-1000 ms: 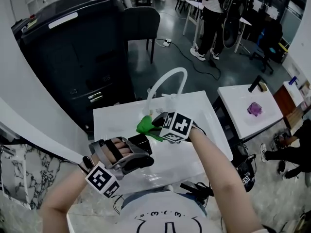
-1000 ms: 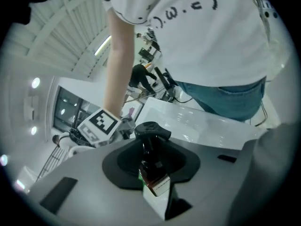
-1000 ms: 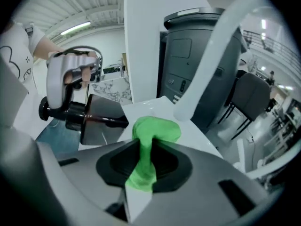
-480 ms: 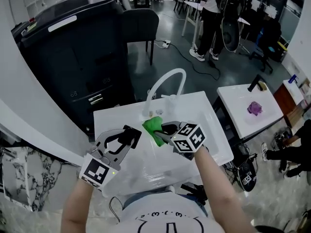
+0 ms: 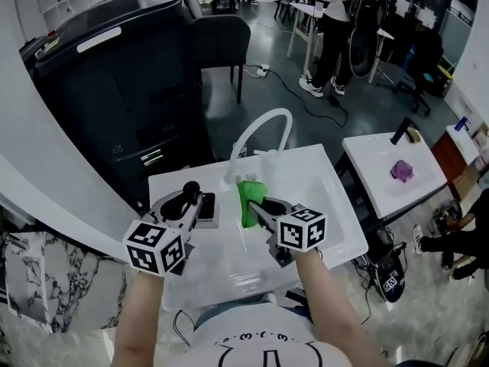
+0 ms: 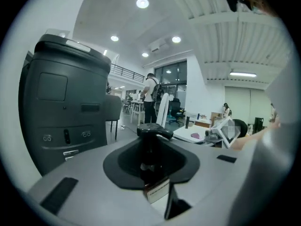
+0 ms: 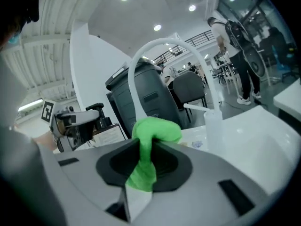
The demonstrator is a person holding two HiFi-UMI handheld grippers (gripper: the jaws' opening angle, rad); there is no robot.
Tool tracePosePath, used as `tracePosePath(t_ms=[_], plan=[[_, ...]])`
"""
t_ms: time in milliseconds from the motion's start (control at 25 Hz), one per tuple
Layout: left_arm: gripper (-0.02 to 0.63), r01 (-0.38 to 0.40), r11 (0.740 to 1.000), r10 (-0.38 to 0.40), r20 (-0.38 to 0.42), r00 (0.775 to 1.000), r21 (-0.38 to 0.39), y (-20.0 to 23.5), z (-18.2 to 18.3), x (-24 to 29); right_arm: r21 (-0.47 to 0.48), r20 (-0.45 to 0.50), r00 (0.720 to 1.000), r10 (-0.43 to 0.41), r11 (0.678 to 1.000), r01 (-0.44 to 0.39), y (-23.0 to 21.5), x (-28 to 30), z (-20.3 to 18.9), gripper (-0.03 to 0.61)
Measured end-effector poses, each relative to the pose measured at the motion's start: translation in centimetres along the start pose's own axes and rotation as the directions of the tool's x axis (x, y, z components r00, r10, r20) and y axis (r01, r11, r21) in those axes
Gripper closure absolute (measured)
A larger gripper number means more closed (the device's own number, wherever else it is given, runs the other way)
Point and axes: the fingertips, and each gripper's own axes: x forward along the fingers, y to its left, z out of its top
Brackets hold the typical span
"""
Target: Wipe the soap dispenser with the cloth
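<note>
Over the sink (image 5: 336,232), both grippers hang side by side. The left gripper (image 5: 191,205) is clenched on the dispenser (image 5: 206,208), which now stands upright, pump on top, where a second ago it lay sideways. The right gripper (image 5: 260,205) grasps the cloth (image 5: 247,193), which has come off the dispenser and hangs just beside it. Likely a fresh face is offered for the next wipe.
</note>
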Motion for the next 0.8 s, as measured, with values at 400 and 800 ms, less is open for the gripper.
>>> tracePosePath(t_ms=[400, 800], plan=[[0.52, 0.041, 0.947, -0.031, 0.038, 0.999, -0.318, 0.5, 1.4, -0.2, 0.023, -0.076, 0.991, 0.105, 0.994, -0.104, 5.2, 3.1, -4.9, 0.497], [0.52, 0.058, 0.885, -0.015, 0.097, 0.995, -0.461, 1.3, 2.5, -1.1, -0.026, -0.015, 0.992, 0.128, 0.991, -0.128, 7.7, 5.1, -3.3, 0.497]])
